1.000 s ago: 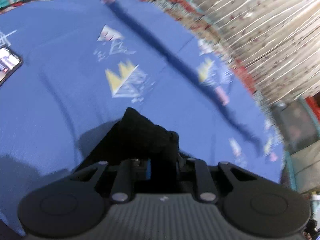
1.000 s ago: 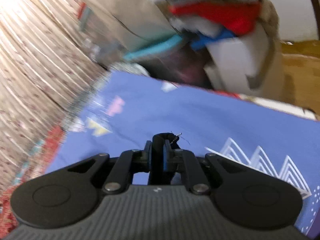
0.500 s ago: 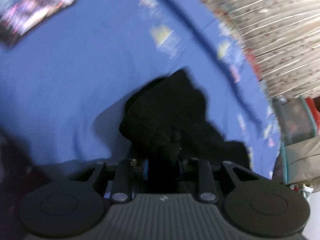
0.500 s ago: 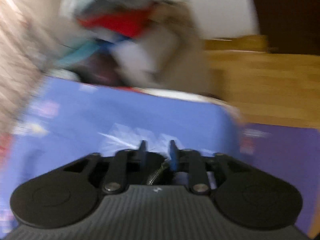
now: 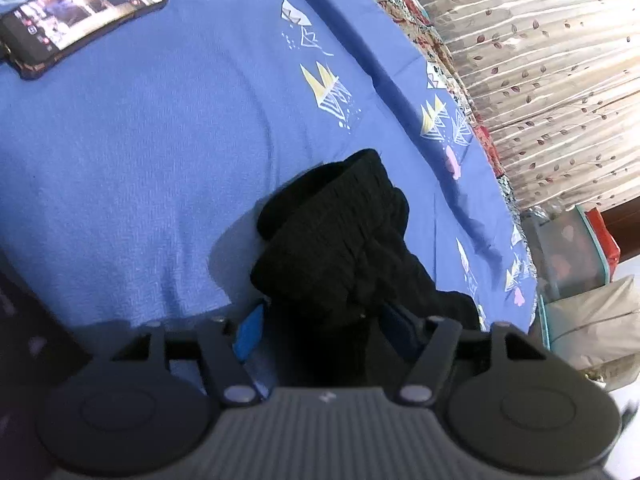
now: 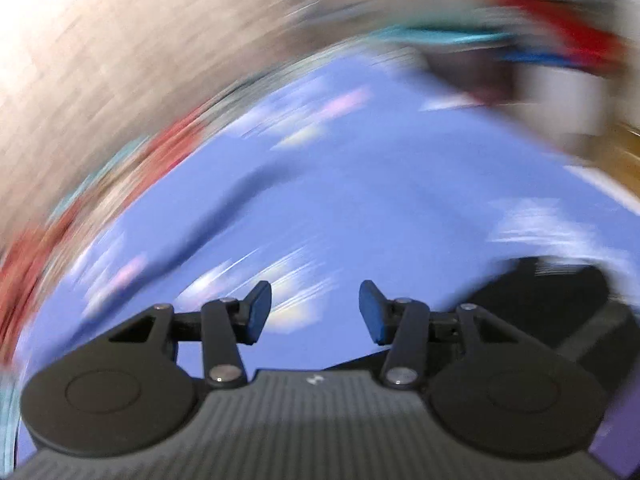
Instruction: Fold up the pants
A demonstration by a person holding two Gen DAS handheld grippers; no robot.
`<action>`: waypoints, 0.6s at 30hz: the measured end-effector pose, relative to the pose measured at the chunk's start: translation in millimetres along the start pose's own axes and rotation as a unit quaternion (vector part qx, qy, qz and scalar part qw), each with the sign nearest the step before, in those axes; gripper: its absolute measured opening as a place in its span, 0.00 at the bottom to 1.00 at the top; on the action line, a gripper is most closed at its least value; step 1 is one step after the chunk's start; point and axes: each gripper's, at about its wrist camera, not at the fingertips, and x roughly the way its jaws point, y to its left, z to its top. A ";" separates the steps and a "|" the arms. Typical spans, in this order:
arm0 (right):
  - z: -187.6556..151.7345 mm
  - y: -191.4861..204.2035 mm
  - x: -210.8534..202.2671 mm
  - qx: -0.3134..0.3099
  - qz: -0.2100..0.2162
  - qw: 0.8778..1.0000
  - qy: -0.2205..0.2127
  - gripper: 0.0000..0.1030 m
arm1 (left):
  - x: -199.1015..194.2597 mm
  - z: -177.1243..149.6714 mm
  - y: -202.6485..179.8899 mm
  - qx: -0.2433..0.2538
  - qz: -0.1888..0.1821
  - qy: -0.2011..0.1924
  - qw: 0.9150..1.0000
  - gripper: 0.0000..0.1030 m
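Observation:
The black pants (image 5: 336, 240) lie bunched in a heap on the blue bed sheet (image 5: 140, 152). My left gripper (image 5: 322, 330) is low over them and its jaws are opening. Its blue pads (image 5: 250, 330) stand apart on either side of the cloth and do not press it. In the blurred right wrist view, my right gripper (image 6: 315, 314) is also opening, with only sheet between its fingers. A dark patch of the pants (image 6: 560, 300) lies to its right.
A phone (image 5: 80, 12) with a lit screen lies on the sheet at the far left. A patterned curtain (image 5: 540, 60) hangs along the bed's far edge. A storage box (image 5: 572, 248) stands past the bed's corner, and a blurred pile of clothes (image 6: 560, 40) lies beyond.
The left gripper came down onto the sheet with the pants and its jaws parted. The right gripper let go of the black cloth, opened and swung sideways fast.

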 end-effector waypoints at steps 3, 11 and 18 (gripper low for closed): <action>-34.5 119.3 46.1 -0.129 0.108 0.982 0.089 0.58 | 5.1 3.3 5.6 0.000 -0.012 0.001 1.000 0.71; -183.2 370.1 118.9 -0.369 0.310 0.837 0.257 0.83 | 21.6 7.7 11.3 0.015 -0.026 0.023 0.999 0.77; -284.8 425.1 183.2 -0.480 0.260 0.765 0.342 0.83 | 43.0 1.9 0.1 0.049 -0.060 0.045 0.996 0.88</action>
